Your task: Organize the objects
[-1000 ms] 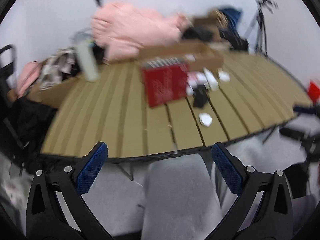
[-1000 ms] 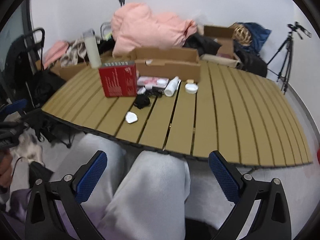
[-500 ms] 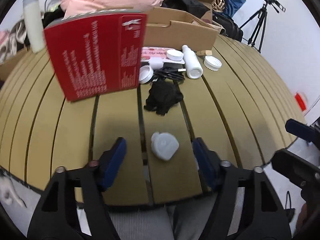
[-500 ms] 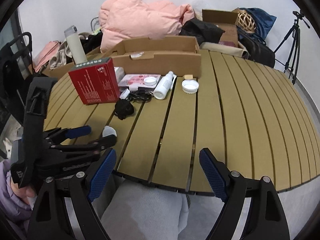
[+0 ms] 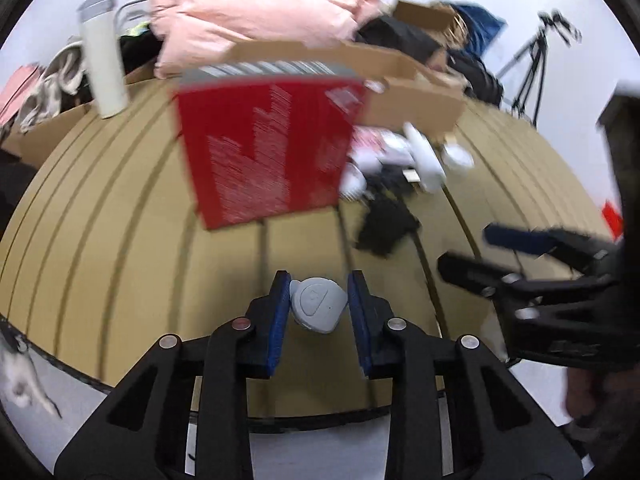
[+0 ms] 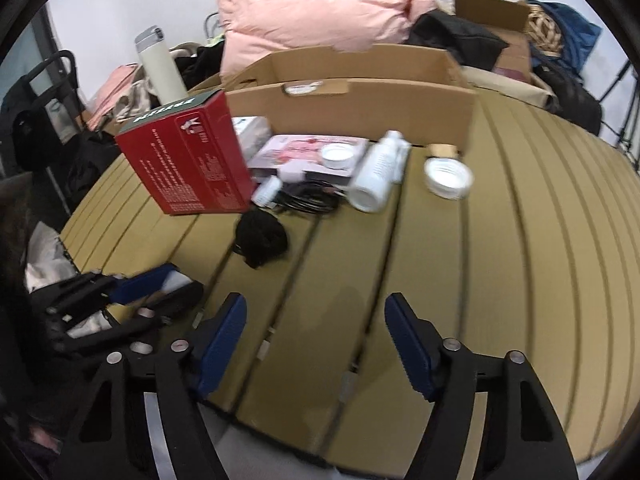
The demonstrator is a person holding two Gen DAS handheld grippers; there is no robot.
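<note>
On the slatted table (image 6: 520,240), the small case (image 5: 318,304) lies nearest the front edge. The black cloth (image 6: 261,237) sits at one o'clock from it, the boxed carton (image 6: 188,160) at eleven, the cardboard tray (image 6: 360,92) behind at twelve.

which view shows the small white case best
Left wrist: the small white case sits centered between the left tongs, unobstructed. In the right wrist view it is mostly hidden behind those tongs.

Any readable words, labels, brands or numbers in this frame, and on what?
None reads.
red box: white print on its green top and red sides, too small and blurred.
pink packet: printing, illegible.
small white case in left tool: faint embossed mark, unreadable.
</note>
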